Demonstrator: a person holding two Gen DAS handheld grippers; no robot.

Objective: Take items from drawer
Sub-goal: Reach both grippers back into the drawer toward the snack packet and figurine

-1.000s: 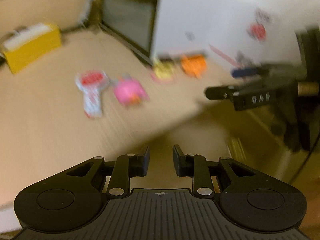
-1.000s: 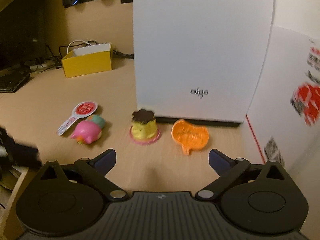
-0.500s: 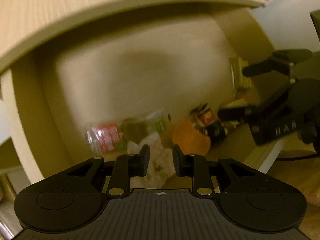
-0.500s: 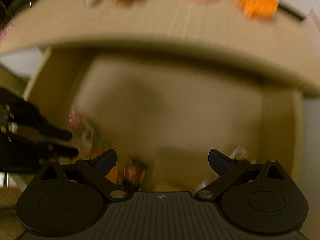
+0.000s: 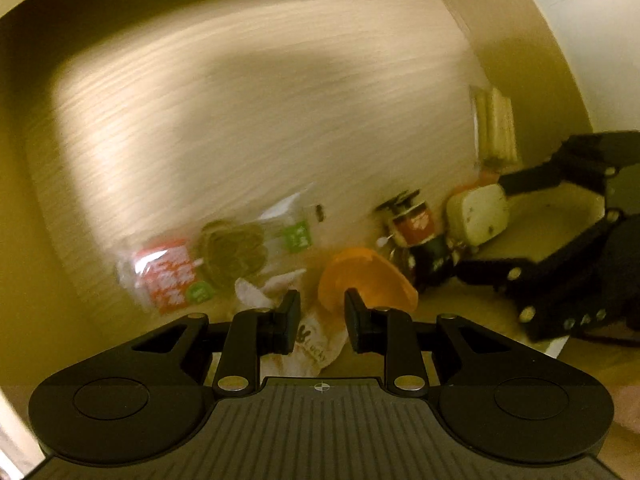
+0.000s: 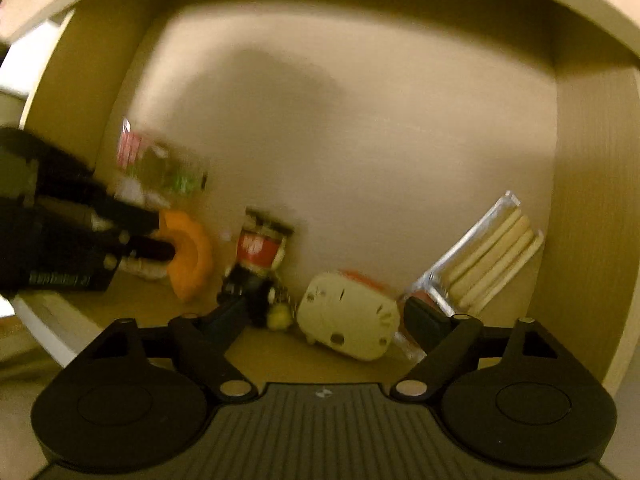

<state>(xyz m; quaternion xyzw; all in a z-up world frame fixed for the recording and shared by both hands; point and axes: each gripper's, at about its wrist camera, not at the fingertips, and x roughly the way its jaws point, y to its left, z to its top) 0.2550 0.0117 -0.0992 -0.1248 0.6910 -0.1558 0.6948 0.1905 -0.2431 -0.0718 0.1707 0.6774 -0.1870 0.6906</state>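
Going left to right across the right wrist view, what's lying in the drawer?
Left claw → orange piece → red-labelled dark toy → cream toaster-like toy → clear pack of pale sticks.

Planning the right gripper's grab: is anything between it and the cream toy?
Nothing visible. The right gripper is open, with the cream toy directly ahead between its fingers; the dark figurine stands just left.

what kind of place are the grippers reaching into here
Most likely an open wooden drawer under a desktop, holding small household odds: a clear snack packet, a cream toaster-shaped toy and an orange toy.
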